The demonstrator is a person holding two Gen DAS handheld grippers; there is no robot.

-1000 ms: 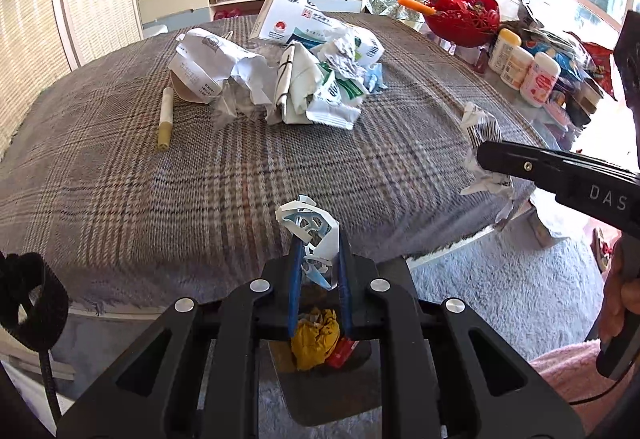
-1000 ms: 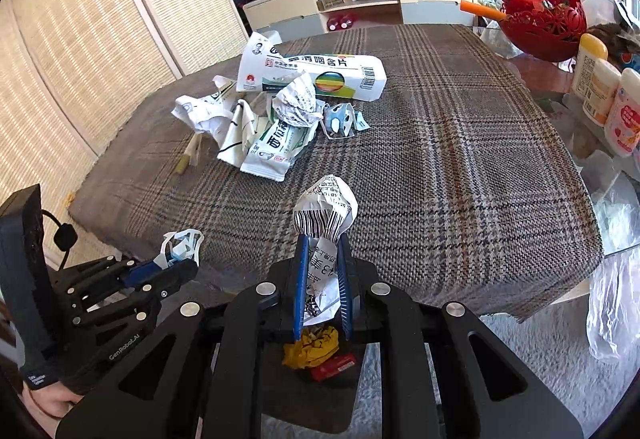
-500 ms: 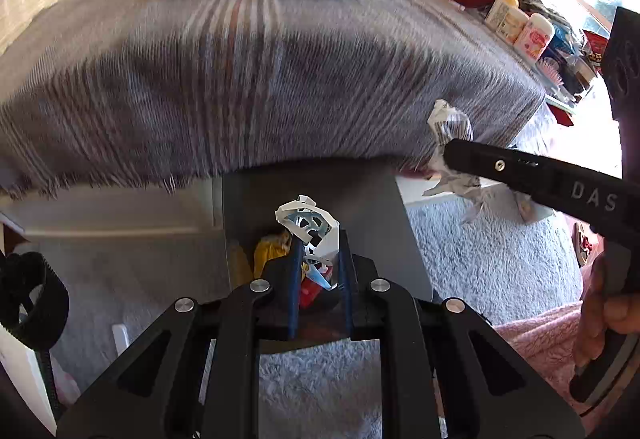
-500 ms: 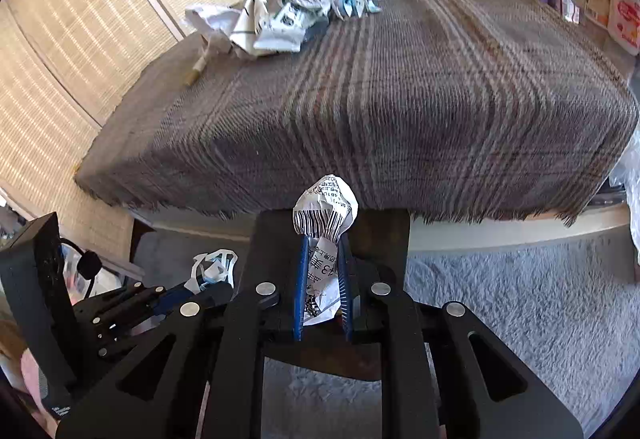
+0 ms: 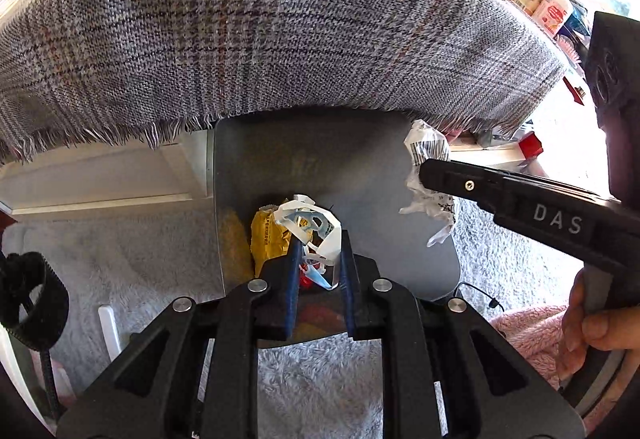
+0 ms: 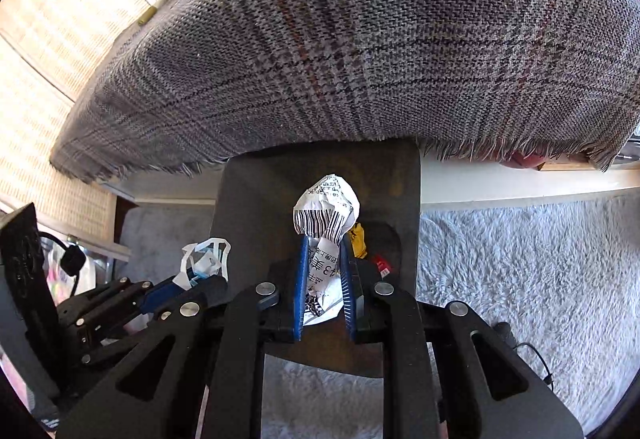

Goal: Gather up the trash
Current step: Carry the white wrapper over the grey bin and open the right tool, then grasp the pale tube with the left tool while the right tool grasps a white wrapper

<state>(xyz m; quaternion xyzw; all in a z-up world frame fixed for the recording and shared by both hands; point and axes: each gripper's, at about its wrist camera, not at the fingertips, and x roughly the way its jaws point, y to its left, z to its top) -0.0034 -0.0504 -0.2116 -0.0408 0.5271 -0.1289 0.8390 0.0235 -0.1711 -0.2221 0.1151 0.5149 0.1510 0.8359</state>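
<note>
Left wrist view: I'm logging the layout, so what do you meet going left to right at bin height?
Black strap → yellow wrapper → white plastic scrap → crumpled printed paper → right gripper

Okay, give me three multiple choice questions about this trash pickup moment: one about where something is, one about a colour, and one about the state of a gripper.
1. Where is the grey bin?
A. On the tablecloth
B. On the carpet, below the table edge
C. On a shelf

2. What colour is the wrapper lying in the bin?
A. Yellow
B. Green
C. Purple

3. What is the right gripper doing?
A. Open and empty
B. Shut on a pen
C. Shut on the crumpled printed paper

Answers:
1 B, the bin stands on the fluffy carpet under the fringe of the plaid tablecloth.
2 A, a yellow wrapper shows in the bin beyond the left gripper.
3 C, the blue fingers pinch the paper above the bin.
</note>
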